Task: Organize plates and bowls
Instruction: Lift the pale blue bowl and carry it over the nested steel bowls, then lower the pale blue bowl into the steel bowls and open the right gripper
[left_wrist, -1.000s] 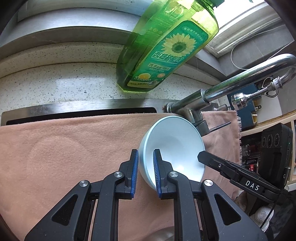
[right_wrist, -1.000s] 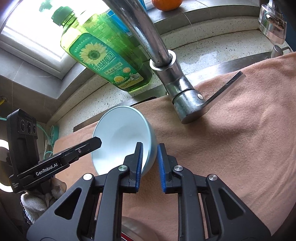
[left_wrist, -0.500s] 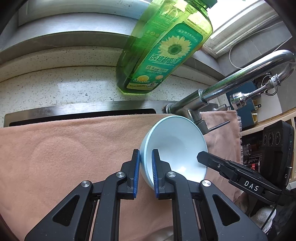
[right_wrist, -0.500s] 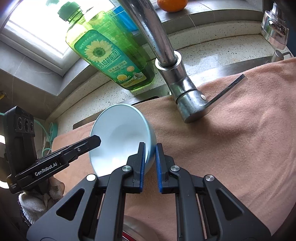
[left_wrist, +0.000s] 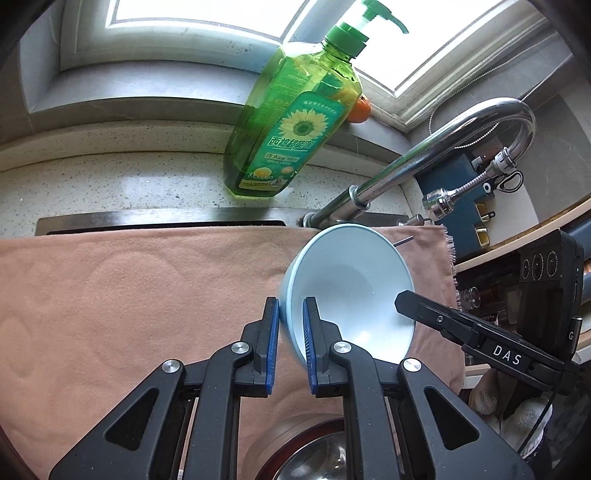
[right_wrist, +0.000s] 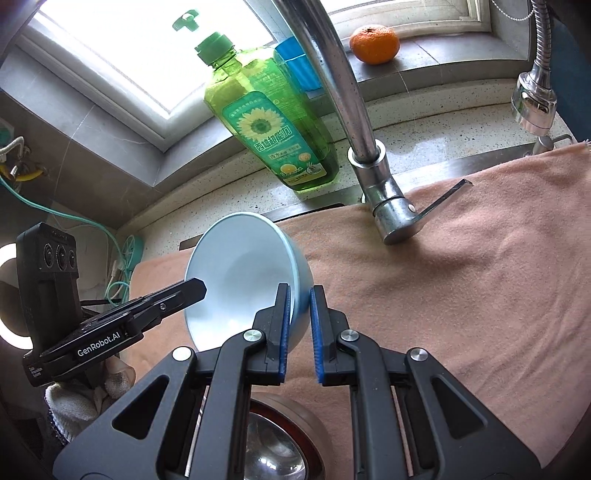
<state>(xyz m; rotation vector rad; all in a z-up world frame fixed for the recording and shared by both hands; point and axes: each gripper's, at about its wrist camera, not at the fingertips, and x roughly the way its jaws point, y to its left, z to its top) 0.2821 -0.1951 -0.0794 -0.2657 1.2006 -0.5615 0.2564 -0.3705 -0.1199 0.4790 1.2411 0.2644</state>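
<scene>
Bowl (left_wrist: 351, 291) now clamped on opposite rims by both tools: left hand-held gripper (left_wrist: 290, 325) pinches the near-left rim, right hand-held gripper (right_wrist: 300, 317) pinches the rim on the other side. Over the last second both sets of jaws narrowed the last bit onto the wall, then the pair rose together; the bowl sits higher against the towel (left_wrist: 129, 295) than before and more of the window and soap bottle (left_wrist: 291, 125) shows. It looks clear of the towel, tilted with its mouth toward the cameras, just in front of the tap (right_wrist: 369, 155). Grasp done, transport started, I'd say. A steel bowl (right_wrist: 273, 450) lies right below the grippers, likely stacking target. Watch the tap base while swinging, and keep both hands in step so the rim doesn't twist out
</scene>
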